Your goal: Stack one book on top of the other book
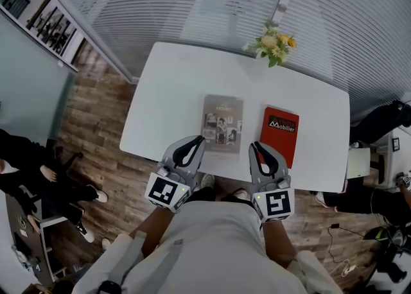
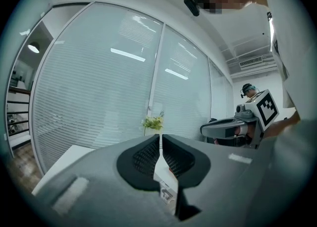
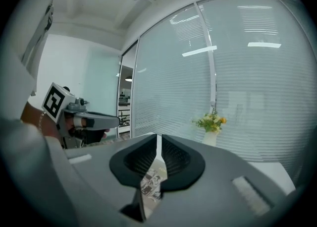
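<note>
A grey book with photos on its cover lies flat near the middle of the white table. A red book lies flat just to its right, a small gap apart. My left gripper hovers at the table's near edge, by the grey book's near left corner. My right gripper hovers between the two books' near ends. Each shows only a narrow slit between its jaws, with nothing held. In the right gripper view the grey book shows through the slit. The left gripper view looks level across the table.
A vase of flowers stands at the table's far edge, in front of a glass wall with blinds. A seated person is at the left on the wooden floor. Bags and cables lie at the right.
</note>
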Action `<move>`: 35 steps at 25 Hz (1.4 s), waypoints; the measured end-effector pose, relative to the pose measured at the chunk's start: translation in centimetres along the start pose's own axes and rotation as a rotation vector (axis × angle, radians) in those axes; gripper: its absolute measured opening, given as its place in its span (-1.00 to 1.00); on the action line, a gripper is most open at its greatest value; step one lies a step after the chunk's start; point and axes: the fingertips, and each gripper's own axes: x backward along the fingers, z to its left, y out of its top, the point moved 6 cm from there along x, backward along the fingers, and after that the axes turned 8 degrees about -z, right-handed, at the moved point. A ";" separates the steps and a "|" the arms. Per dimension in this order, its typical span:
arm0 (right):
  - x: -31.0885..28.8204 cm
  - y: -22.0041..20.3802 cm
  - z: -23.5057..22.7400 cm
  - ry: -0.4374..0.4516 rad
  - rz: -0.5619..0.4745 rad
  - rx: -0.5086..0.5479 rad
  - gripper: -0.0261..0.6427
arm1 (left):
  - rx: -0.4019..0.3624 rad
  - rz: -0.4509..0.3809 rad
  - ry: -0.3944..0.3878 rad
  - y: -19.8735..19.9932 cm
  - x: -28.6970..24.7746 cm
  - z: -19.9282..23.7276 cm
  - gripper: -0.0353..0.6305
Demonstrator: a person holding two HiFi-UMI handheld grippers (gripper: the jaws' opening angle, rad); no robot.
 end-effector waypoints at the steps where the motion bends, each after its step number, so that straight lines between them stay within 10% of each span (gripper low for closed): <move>1: 0.0 -0.6 -0.1 0.001 0.011 -0.002 -0.82 | 0.001 0.009 0.000 -0.7 0.0 0.1 -0.84; 35: -3.3 -18.7 -0.7 0.011 0.343 -0.169 -0.60 | 0.175 0.372 0.055 -18.2 0.3 4.5 -0.54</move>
